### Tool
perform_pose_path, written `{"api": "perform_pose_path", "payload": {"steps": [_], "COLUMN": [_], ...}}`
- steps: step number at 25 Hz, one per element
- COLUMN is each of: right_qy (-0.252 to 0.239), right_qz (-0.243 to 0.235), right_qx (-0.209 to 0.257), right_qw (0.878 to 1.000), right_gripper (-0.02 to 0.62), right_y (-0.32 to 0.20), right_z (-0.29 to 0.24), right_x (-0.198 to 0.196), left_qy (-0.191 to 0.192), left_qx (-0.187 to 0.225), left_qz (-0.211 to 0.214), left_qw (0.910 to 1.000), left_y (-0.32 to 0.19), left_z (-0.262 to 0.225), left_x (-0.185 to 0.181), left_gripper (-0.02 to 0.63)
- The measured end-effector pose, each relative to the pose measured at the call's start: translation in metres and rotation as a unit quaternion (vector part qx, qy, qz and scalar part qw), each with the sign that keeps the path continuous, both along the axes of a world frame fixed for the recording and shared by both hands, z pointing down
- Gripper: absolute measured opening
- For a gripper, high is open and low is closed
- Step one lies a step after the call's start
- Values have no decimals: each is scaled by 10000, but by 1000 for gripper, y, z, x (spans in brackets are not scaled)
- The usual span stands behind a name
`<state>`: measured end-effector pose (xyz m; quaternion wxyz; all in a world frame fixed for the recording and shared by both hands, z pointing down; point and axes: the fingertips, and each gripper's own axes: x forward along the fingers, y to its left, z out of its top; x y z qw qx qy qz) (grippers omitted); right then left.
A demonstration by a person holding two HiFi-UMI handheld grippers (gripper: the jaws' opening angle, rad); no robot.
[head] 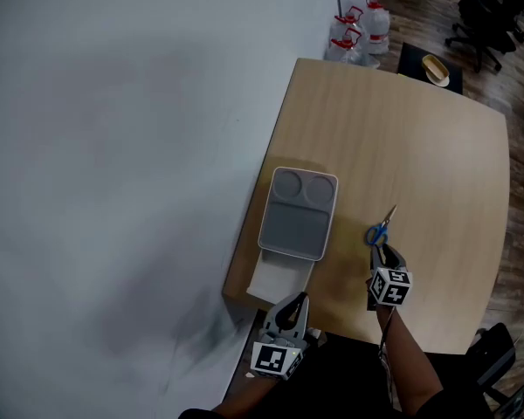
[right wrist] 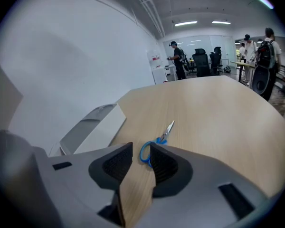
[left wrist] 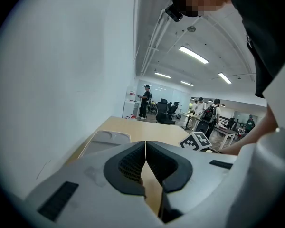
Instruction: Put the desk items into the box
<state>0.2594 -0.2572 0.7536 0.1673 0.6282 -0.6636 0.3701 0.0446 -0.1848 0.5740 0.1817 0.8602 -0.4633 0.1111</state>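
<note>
A pair of blue-handled scissors lies on the wooden table, blades pointing away. My right gripper stands open just short of the blue handles, and in the right gripper view the scissors lie just past the fingertips of that gripper, with only bare table between the pads. The grey box sits by the table's left edge, seen side-on as the box in that view. My left gripper is shut at the table's near edge, below the box; its jaws meet with nothing held.
A white sheet lies under the box's near end. Water jugs stand on the floor beyond the table's far corner, beside a black stool and office chairs. People stand far off in the room.
</note>
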Motion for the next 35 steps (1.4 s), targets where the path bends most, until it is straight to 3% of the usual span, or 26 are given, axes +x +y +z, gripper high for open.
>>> {"api": "perform_pose_path", "payload": {"steps": [9, 17, 20, 23, 29, 32, 35], "right_qy": [-18, 112, 149, 131, 399, 683, 605], "right_qz": [485, 595, 722, 878, 738, 701, 761], "right_qx": [-638, -811, -843, -865, -1094, -1176, -1130], "right_qw": [9968, 9949, 9937, 9923, 9905, 9882, 9888], "right_gripper": [226, 241, 231, 167, 199, 158, 143], "right_y": [-16, -24, -25, -23, -25, -24, -24], "right_z": [59, 70, 71, 73, 77, 78, 75], "right_x": [5, 4, 9, 16, 14, 18, 21], "left_qy": [-248, -134, -130, -128, -141, -130, -130], "left_qx": [83, -21, -33, -35, -51, -44, -19], "left_qz": [-296, -464, -516, -574, -652, -663, -668], "left_qw": [9992, 9988, 9986, 9983, 9978, 9977, 9977], "left_y": [-15, -14, -12, -10, -7, -6, -5], "left_z": [9, 15, 16, 16, 20, 17, 13], "left_x": [-16, -26, -30, -35, -46, -47, -51], "left_gripper": [17, 17, 17, 17, 17, 17, 17]}}
